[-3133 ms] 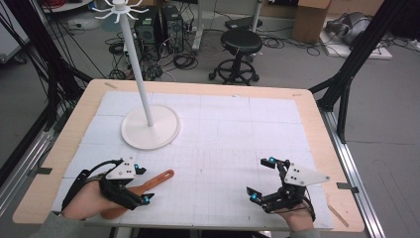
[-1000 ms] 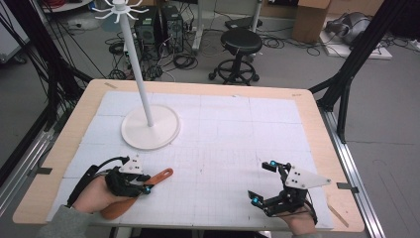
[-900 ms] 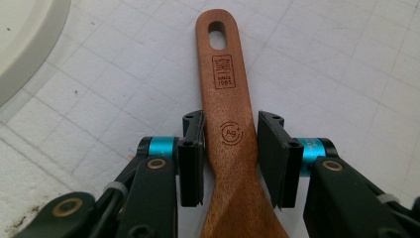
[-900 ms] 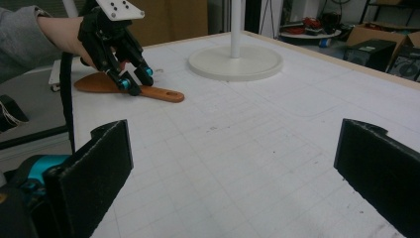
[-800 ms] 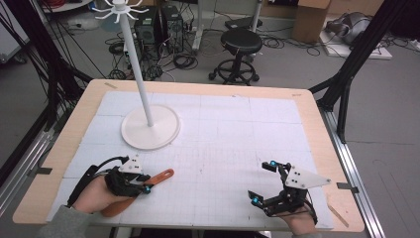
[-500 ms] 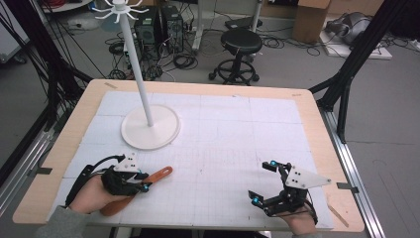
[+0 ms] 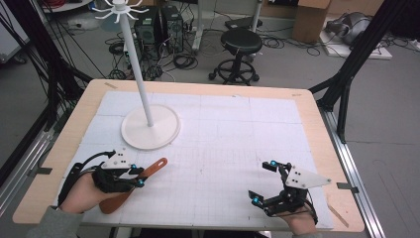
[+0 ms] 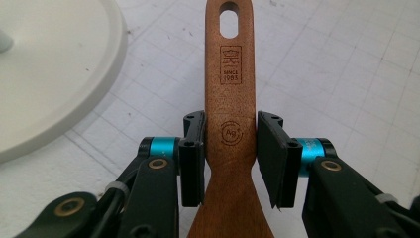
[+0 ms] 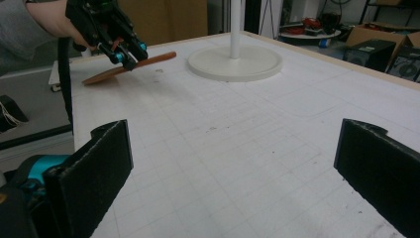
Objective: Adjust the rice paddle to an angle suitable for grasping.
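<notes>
Two grippers over the gridded mat, one working. Left gripper [image 7: 132, 174] has its jaws clamped on the handle of the wooden spatula [image 7: 133, 184]; in the left gripper view the pads [image 8: 192, 158] press both edges of the handle just above where it widens to the blade. Compared with a second ago the handle end has tipped up off the mat: the right gripper view shows the spatula [image 9: 130, 67] tilted, handle end in the air, blade end apparently still on or just at the surface near the table's near-left corner. Grip width unchanged, so the grasp looks settled and the lift is starting. Handle has a hang hole [image 8: 229, 26], and the white hook stand [image 7: 150, 132] sits just beyond, so hanging is the likely goal. Right gripper [image 7: 266, 183] idle at near right, jaws spread wide, nothing between them.
</notes>
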